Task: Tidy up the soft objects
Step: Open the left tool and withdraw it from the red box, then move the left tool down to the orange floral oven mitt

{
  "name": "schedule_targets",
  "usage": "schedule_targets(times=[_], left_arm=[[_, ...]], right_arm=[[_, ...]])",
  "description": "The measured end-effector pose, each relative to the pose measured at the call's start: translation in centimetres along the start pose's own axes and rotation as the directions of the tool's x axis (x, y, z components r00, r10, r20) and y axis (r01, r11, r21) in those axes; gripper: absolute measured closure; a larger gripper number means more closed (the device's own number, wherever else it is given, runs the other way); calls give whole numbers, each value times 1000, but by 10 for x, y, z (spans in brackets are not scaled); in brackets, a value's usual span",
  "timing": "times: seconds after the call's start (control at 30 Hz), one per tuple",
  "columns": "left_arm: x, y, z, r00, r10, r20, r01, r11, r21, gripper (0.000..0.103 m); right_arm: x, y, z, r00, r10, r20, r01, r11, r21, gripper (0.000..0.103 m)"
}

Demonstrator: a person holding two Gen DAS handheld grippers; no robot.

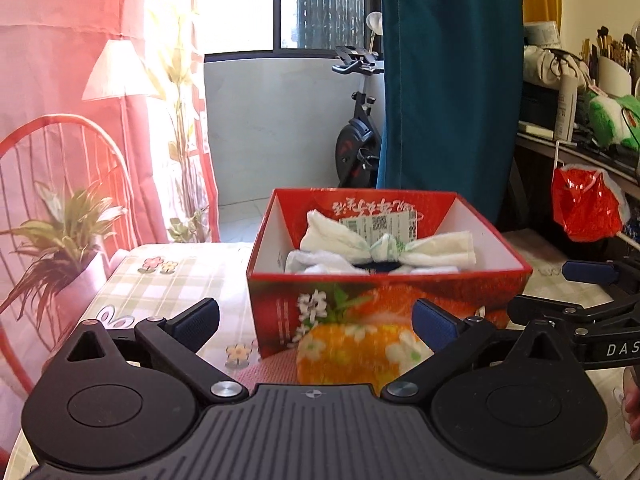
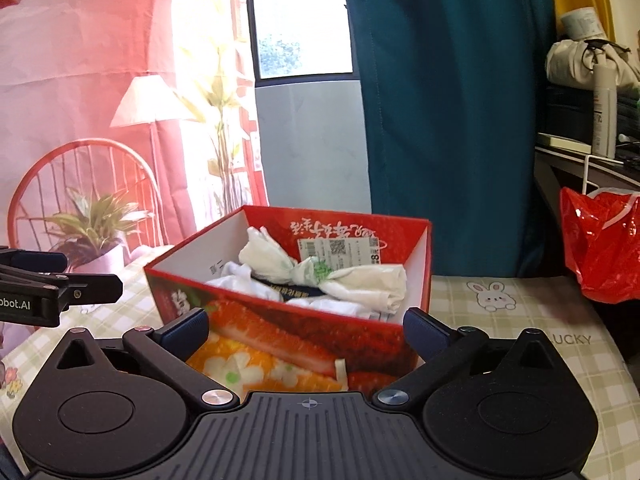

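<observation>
While both tools gape, orange cloth (image 1: 352,350) between left tool (image 1: 316,322) fingers, box (image 1: 372,300) just behind

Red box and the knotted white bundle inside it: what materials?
Red box: likely printed cardboard with a slightly glossy outside; thin stiff walls, plain white inside. Knotted white bundle: looks like soft matte cloth, perhaps towelling; it creases and is tied at the middle.

We see strong daylight entering through window (image 1: 320,4), panes overexposed. Glare washes out pink curtain (image 1: 172,40) beside it in both views. We note fisheye bending and dark vignette at corners. Near face of red box (image 2: 304,344) blurred; background sharp. Shadows soft, interior evenly lit.
</observation>
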State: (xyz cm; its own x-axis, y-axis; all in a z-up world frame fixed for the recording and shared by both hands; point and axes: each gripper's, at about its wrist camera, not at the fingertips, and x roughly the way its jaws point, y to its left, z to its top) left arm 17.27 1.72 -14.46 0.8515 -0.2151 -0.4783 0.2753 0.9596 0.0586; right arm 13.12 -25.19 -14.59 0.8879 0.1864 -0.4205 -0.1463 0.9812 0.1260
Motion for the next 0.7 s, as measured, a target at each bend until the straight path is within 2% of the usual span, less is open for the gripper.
schedule_targets(times=[0.37,0.7], left_arm=[[-17,-1,-39,999,11,-37,-11,1000,-20,0],[-24,0,-68,998,14,-64,-17,998,-54,0]], right_arm=[[-12,6,-40,999,7,-42,-7,1000,8,0],[-21,9,-68,998,-20,-58,19,1000,-24,0]])
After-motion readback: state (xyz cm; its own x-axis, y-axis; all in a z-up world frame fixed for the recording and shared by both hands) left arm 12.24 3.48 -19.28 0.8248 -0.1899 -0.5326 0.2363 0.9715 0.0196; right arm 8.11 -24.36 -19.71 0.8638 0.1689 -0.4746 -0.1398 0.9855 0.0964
